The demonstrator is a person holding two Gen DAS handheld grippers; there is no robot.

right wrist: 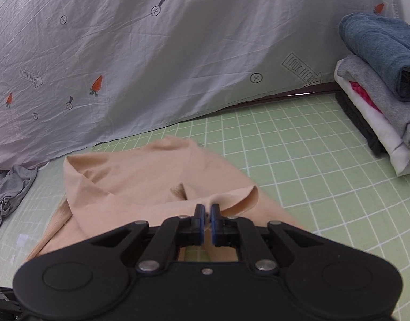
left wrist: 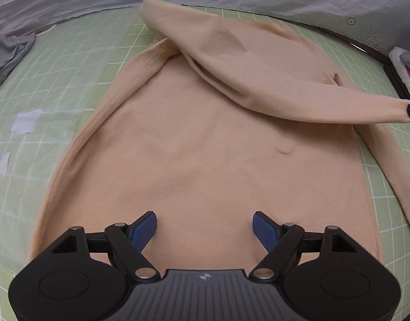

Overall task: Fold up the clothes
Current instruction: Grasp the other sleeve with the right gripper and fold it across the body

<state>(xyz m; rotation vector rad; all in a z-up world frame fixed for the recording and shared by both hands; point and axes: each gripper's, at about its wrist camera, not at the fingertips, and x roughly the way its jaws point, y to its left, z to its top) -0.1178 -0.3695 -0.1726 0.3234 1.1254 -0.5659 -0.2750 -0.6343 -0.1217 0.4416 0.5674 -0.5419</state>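
The near hem of the beige top point(left wrist: 199, 160) was hidden behind the left gripper point(left wrist: 204, 227), whose blue pads stood wide apart above the cloth, holding nothing. The top lay flat on the green grid mat point(left wrist: 57, 85), its long axis running near to far. One sleeve point(left wrist: 271, 80) crossed it from far left to right, its cuff pinched in the right gripper point(right wrist: 207, 214). Folded clothes point(right wrist: 379, 80) were cut off at the right edge.
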